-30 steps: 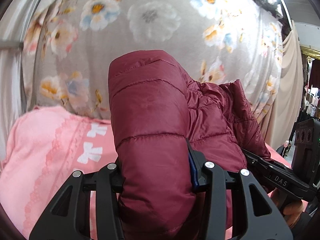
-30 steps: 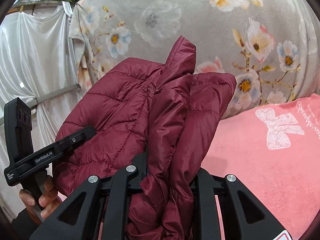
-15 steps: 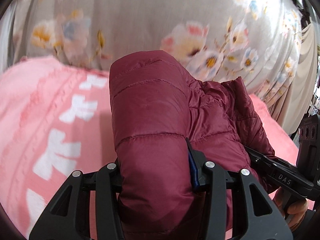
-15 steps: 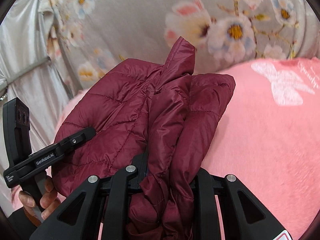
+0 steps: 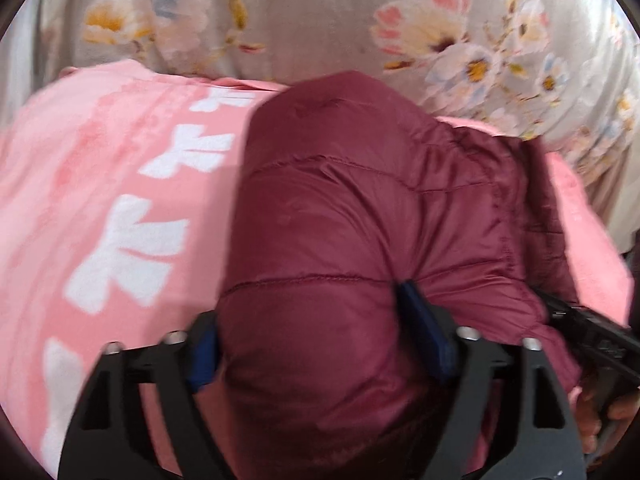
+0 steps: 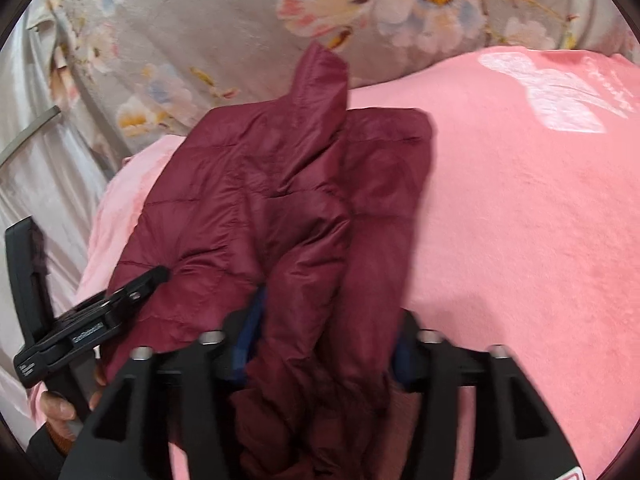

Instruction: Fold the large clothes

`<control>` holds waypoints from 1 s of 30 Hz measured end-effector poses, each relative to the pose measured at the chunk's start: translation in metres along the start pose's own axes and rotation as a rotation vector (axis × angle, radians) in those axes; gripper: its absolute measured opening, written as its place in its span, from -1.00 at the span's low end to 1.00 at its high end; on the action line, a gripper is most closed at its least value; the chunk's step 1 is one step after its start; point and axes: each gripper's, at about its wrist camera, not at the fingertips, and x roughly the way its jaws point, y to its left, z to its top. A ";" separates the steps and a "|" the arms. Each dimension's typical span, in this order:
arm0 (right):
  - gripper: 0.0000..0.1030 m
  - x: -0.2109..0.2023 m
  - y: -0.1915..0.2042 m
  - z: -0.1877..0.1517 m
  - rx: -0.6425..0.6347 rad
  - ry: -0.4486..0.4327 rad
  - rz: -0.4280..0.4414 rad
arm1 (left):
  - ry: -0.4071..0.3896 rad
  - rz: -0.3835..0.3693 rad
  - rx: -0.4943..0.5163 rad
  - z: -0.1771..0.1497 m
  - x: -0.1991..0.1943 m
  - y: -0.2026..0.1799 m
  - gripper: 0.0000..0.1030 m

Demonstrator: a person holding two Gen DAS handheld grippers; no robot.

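Nearest us, the left gripper has its jaws opening around a thick fold of the maroon puffer jacket, with a sliver of space showing at the left pad. The right gripper is opening too — the jacket's bunched edge lies between its jaws, a gap visible on the left side. Both hold the near end, so neither hand is nearer. From there the folded jacket runs straight away from us, long axis pointing ahead, resting on the pink blanket. We judge the next move is pulling both grippers back toward us — clear of the fabric. Beyond hangs a flowered cloth.
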 end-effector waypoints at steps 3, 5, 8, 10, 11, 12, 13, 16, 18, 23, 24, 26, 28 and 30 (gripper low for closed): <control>0.23 -0.023 -0.009 -0.004 0.023 0.001 -0.015 | 0.016 0.058 0.016 -0.003 -0.018 -0.004 0.79; 0.23 -0.043 -0.011 -0.007 0.043 -0.004 -0.077 | 0.040 0.118 0.010 -0.002 -0.030 -0.007 0.82; 0.23 -0.076 0.001 -0.006 0.018 -0.065 -0.160 | 0.054 0.185 -0.008 0.004 -0.049 -0.013 0.82; 0.14 -0.090 0.018 -0.003 -0.033 -0.115 -0.196 | 0.050 0.214 -0.017 0.009 -0.056 -0.019 0.82; -0.20 -0.093 0.031 -0.001 -0.073 -0.126 -0.203 | 0.046 0.240 -0.021 0.011 -0.058 -0.024 0.82; -0.56 -0.091 0.040 -0.001 -0.104 -0.120 -0.208 | 0.040 0.256 -0.017 0.013 -0.060 -0.030 0.82; -0.69 -0.084 0.048 -0.002 -0.138 -0.111 -0.223 | 0.033 0.273 -0.011 0.013 -0.059 -0.036 0.82; -0.96 -0.063 0.061 -0.009 -0.191 -0.078 -0.248 | 0.038 0.310 -0.001 0.009 -0.052 -0.050 0.82; -1.00 -0.046 0.059 -0.015 -0.190 -0.058 -0.270 | 0.059 0.316 -0.012 0.006 -0.045 -0.053 0.82; -1.00 -0.018 0.043 -0.017 -0.125 -0.009 -0.274 | 0.086 0.305 -0.068 -0.003 -0.026 -0.049 0.84; -1.00 -0.013 0.040 -0.016 -0.112 -0.002 -0.271 | 0.087 0.301 -0.078 -0.005 -0.023 -0.048 0.85; -1.00 -0.008 0.037 -0.016 -0.105 0.004 -0.270 | 0.083 0.302 -0.088 -0.008 -0.019 -0.047 0.87; -1.00 -0.004 0.037 -0.019 -0.117 0.001 -0.280 | 0.072 0.313 -0.083 -0.010 -0.016 -0.050 0.90; -1.00 0.000 0.039 -0.022 -0.137 -0.005 -0.295 | 0.057 0.326 -0.073 -0.014 -0.014 -0.052 0.91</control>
